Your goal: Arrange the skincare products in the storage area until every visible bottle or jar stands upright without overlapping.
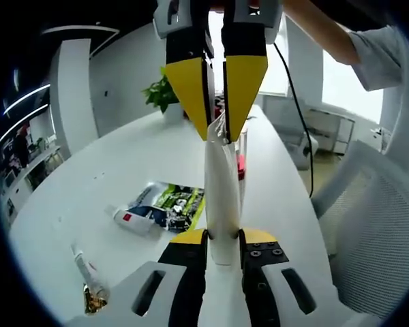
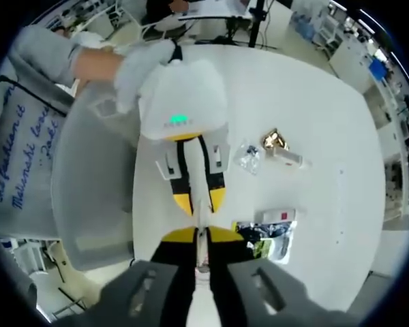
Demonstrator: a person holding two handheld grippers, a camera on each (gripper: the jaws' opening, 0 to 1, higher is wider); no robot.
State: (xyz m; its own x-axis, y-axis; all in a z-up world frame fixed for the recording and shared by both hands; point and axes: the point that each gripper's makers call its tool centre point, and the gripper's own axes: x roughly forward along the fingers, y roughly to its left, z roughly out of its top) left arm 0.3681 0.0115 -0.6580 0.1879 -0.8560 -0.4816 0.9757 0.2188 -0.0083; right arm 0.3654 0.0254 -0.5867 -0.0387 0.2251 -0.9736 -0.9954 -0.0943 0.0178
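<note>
The white table [image 1: 88,177] is long with rounded edges. In the left gripper view its left edge curves past open floor, and its right edge runs beside a mesh chair [image 1: 368,225]. Broad bare surface lies to the left of the grippers and toward the far end, where a green plant [image 1: 162,92] stands.

A white tube [image 1: 221,197] is held above the table between both grippers. The left gripper [image 1: 223,238] is clamped on the tube's lower end, jaws closed against its sides. The right gripper [image 1: 218,129] enters from above and pinches the tube's flat crimped top, yellow tips together on it.

In the right gripper view, the right gripper [image 2: 201,240] grips one end of the tube [image 2: 202,219] and the left gripper [image 2: 199,199] the other.

On the table lie a green-printed sachet [image 1: 174,204], a small white tube with a red label [image 1: 133,221] just beside it, and a gold-capped tube [image 1: 88,276] near the front edge.
</note>
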